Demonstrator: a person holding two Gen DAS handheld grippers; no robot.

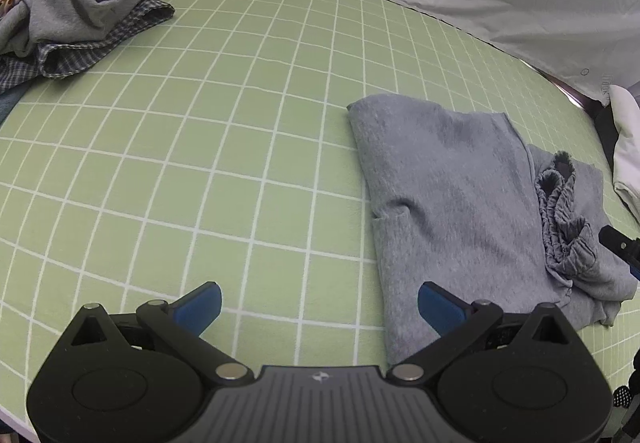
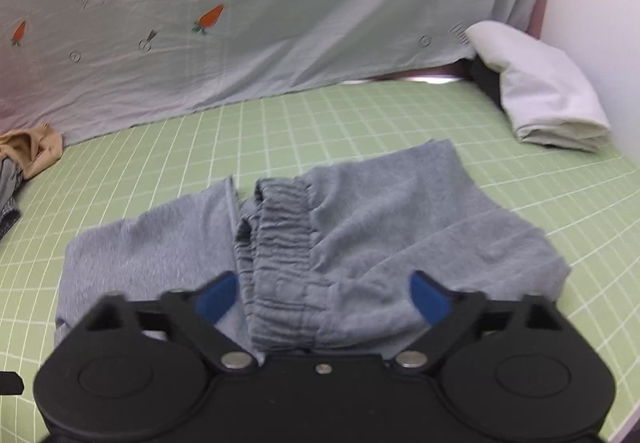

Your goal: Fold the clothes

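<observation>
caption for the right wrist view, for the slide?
Open right gripper over folded grey sweatpants on a green checked mat, a folded white cloth behind.

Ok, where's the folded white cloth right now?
The folded white cloth lies at the far right of the green grid mat, against the white wall, beyond the grey sweatpants.
</observation>
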